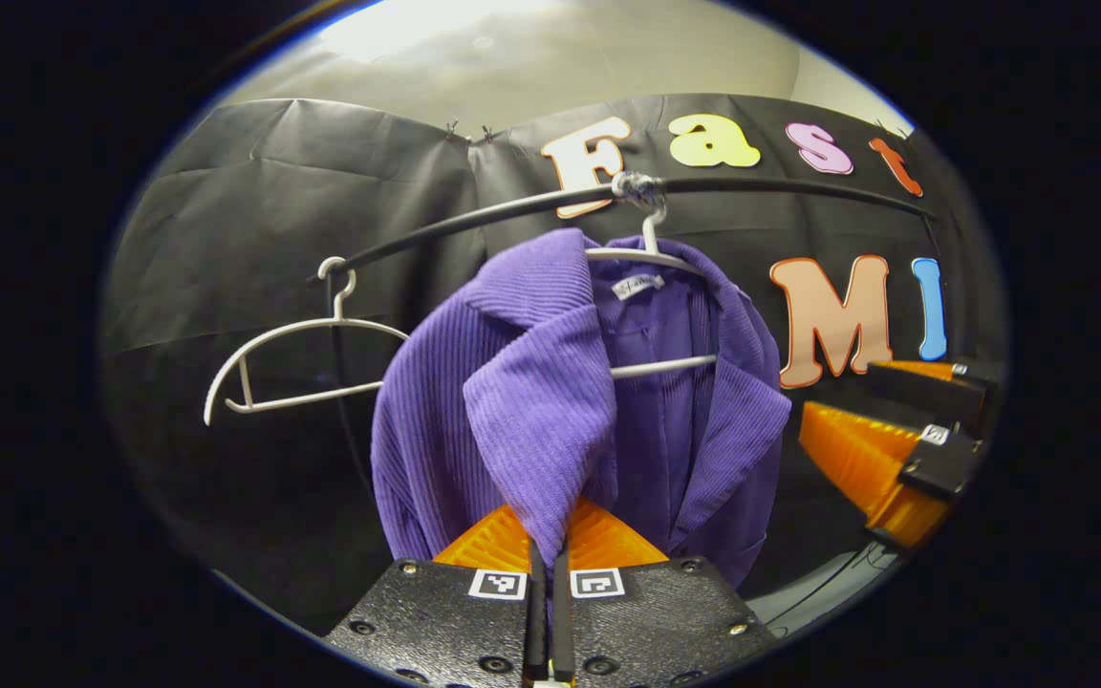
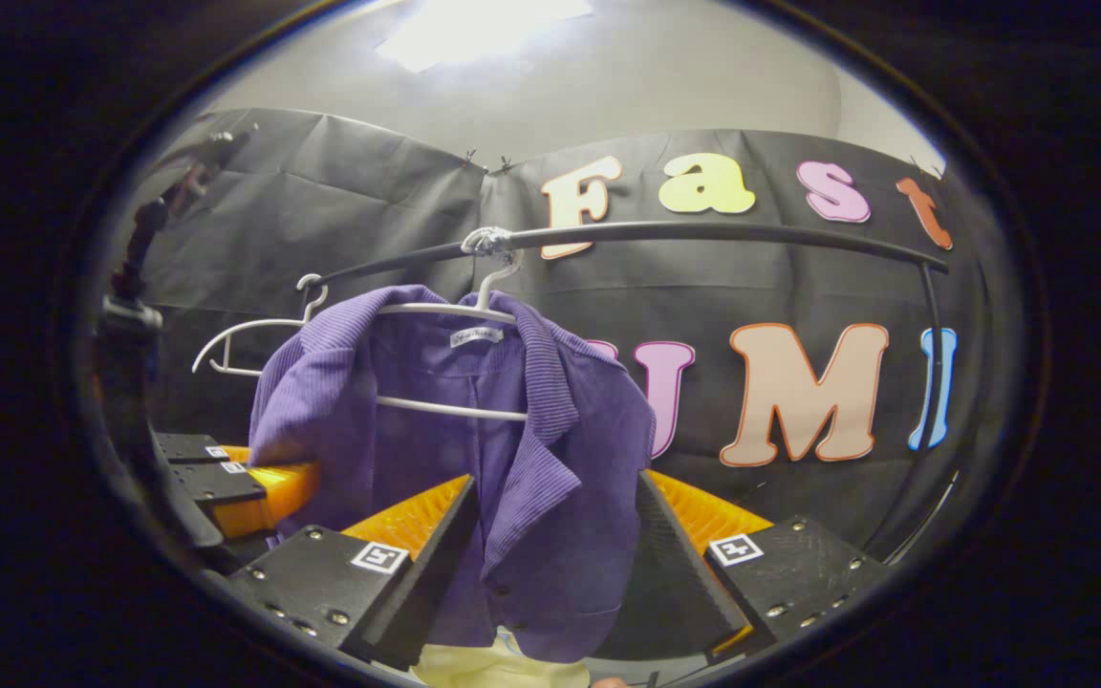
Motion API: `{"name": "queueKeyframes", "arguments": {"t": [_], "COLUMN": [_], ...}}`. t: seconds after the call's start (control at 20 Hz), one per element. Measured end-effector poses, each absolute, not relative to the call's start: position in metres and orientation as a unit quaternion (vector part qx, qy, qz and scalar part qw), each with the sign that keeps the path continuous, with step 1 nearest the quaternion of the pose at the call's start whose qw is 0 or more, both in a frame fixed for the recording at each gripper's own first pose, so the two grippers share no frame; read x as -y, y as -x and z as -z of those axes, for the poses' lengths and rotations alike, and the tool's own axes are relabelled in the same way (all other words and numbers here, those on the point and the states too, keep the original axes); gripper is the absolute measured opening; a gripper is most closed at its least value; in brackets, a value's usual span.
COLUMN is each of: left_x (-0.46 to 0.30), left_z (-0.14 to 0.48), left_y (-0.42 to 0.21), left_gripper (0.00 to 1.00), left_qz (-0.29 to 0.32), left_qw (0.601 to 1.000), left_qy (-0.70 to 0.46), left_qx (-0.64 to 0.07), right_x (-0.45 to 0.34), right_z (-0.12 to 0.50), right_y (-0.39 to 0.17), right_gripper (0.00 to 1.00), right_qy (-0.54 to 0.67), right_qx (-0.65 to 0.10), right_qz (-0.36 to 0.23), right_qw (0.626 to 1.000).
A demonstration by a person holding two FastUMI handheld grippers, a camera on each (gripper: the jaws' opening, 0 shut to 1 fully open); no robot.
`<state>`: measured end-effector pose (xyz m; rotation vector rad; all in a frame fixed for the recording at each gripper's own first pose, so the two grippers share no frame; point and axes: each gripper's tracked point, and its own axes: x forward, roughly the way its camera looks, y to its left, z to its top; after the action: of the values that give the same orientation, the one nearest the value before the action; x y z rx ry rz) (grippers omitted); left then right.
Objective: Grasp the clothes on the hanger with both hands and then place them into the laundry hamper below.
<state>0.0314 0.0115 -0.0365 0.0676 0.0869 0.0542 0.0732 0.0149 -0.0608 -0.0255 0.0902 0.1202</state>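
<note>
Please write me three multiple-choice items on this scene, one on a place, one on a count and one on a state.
1. Where does the purple jacket hang?
A. on a white hanger on the rail
B. in the hamper
C. on the floor

2. How many white hangers are on the black rail?
A. one
B. two
C. four

3. How do the left tongs stand?
A. wide open
B. shut on the jacket's front edge
C. gripping the rail

Answers: 1 A, its collar sits over the hanger. 2 B, a bare hanger hangs beside the one with the jacket. 3 B, the fabric runs down between the closed fingers, while the right tongs are open around the jacket.
</note>
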Motion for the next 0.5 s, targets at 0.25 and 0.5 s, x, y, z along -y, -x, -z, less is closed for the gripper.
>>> {"name": "queueKeyframes", "arguments": {"t": [0.25,0.5], "left_x": [-0.034,-0.057], "left_z": [0.0,-0.029], "left_y": [-0.024,-0.017], "left_gripper": [0.03,0.05], "left_qz": [-0.06,-0.098], "left_qw": [0.998,0.995], "left_qy": [-0.024,-0.029], "left_qx": [-0.012,0.015], "right_x": [-0.025,-0.033], "right_z": [0.073,0.088], "right_y": [-0.099,-0.125], "right_gripper": [0.98,0.99], "right_qy": [0.007,-0.003], "right_qx": [-0.048,-0.056], "right_qz": [-0.077,-0.085], "right_qw": [0.996,0.995]}}
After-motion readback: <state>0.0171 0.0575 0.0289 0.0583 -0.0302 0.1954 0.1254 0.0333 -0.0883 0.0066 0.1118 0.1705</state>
